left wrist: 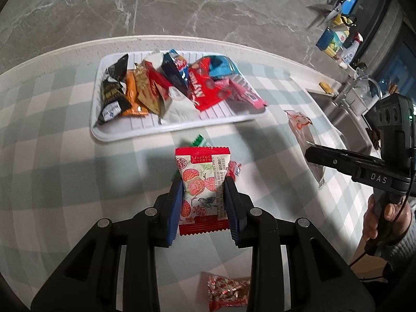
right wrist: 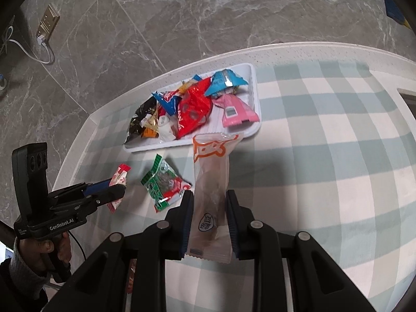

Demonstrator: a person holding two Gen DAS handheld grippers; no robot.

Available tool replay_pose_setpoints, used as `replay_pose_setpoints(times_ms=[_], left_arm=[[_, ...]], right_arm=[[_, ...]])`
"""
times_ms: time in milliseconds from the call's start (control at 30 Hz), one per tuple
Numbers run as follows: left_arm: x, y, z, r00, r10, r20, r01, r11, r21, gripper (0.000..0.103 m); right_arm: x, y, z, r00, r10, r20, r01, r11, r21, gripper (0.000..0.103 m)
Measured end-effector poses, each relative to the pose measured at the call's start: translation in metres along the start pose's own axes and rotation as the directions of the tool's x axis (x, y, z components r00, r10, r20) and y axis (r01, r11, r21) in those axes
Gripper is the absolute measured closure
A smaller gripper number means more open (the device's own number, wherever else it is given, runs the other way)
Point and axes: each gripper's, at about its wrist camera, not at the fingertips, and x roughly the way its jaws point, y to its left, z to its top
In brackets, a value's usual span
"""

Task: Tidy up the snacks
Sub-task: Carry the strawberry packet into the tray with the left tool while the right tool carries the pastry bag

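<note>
the tray sits on the table near its far edge, with a heap of snack packets in it. nearer than the tray, the left gripper holds a peach-print packet above the table, with a leaf-print packet lying between it and the right gripper, which holds a clear long packet. a small candy packet lies by the near edge, and the sink is set in at the right edge.

A home kitchen is showing here. A steel sink with a curved tap is sitting at three o'clock in the left wrist view, with cleaning bottles and scissors crowding the shelf at one o'clock. A counter under a green checked cloth is running beneath, and grey marble floor tiles are spreading at twelve o'clock.
</note>
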Motion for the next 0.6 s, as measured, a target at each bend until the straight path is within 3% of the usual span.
replay_pose_setpoints(times_ms=[600], left_arm=[[0.006,0.012,0.047,0.998,0.041,0.051,-0.041,0.999,0.008,0.074]], right_arm=[[0.02,0.011,0.048,1.0,0.009,0.007,-0.009,0.999,-0.053,0.076]])
